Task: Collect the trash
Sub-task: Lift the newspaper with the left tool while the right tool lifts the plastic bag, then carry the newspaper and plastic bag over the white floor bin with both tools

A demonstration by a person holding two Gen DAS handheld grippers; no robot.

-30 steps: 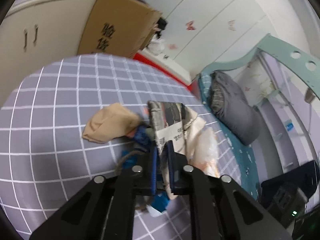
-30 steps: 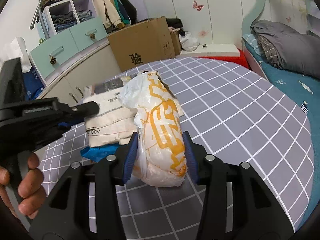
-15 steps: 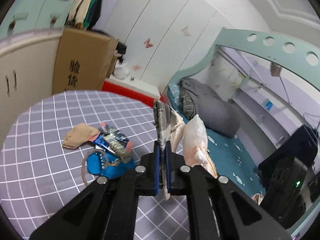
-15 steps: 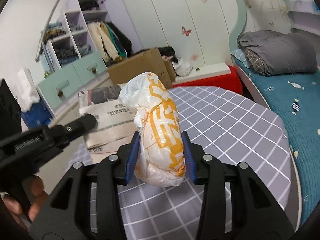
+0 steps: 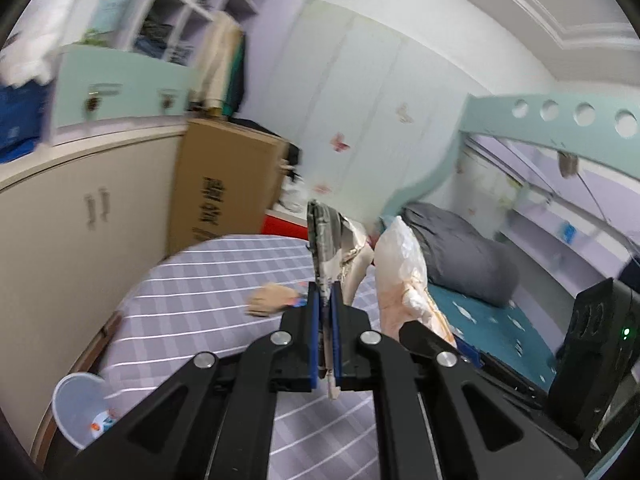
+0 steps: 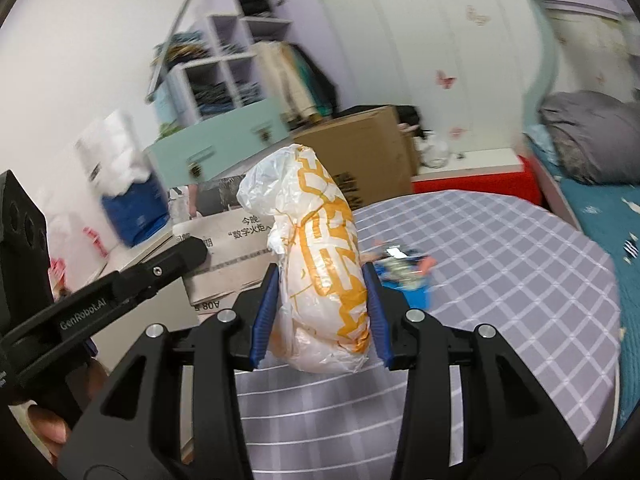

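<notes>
**Both grippers loaded above the checked table**

The left gripper [image 5: 325, 300] has its fingers pinched nearly together on a folded newspaper [image 5: 326, 240], held edge-up over the table [image 5: 192, 312]. The right gripper [image 6: 318, 312] clamps a white-and-orange plastic bag [image 6: 320, 264] between widely spread fingers, also above the table. Loose wrappers [image 6: 400, 270] lie on the table; a white bin [image 5: 80, 412] stands beside its edge.

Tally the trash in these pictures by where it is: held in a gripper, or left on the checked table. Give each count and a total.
Held in a gripper: 2, the newspaper in the left gripper and the plastic bag in the right gripper.
Left on the table: 2, a tan wad and a pile of wrappers.
Total: 4.
</notes>
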